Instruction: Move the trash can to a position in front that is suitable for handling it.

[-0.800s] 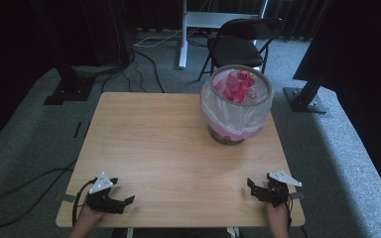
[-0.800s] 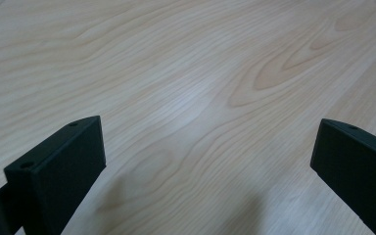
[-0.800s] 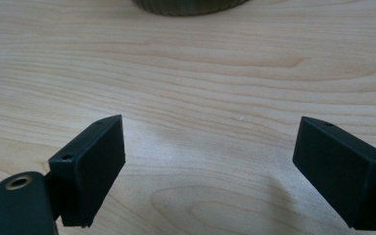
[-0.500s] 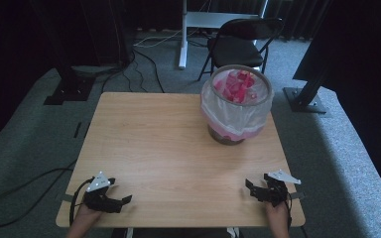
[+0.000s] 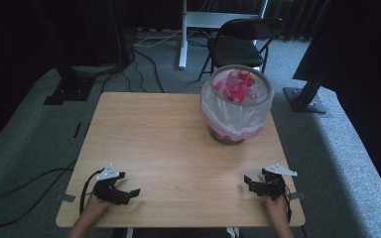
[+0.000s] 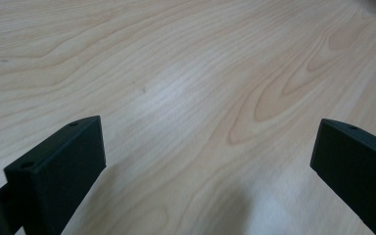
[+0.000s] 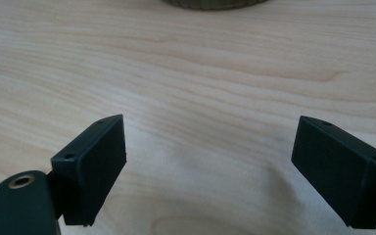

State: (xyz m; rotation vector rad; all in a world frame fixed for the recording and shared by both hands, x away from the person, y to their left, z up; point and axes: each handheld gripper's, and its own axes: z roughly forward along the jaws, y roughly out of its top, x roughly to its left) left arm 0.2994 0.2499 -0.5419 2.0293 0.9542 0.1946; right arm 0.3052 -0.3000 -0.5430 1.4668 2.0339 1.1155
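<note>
Pink-filled bin (image 5: 236,105) well beyond right claw (image 5: 250,182)

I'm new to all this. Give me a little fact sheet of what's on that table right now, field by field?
Surface: wooden table
Container: bin lined with a white bag, at the far right of the table
Bin contents: pink pieces, kind unclear
Left gripper: near edge, jaws open, nothing between them
Right gripper: near edge, jaws open, nothing between them

light: dim room, table (image 5: 178,144) brighter | shadows: soft | focus: gripper views slightly soft
</note>
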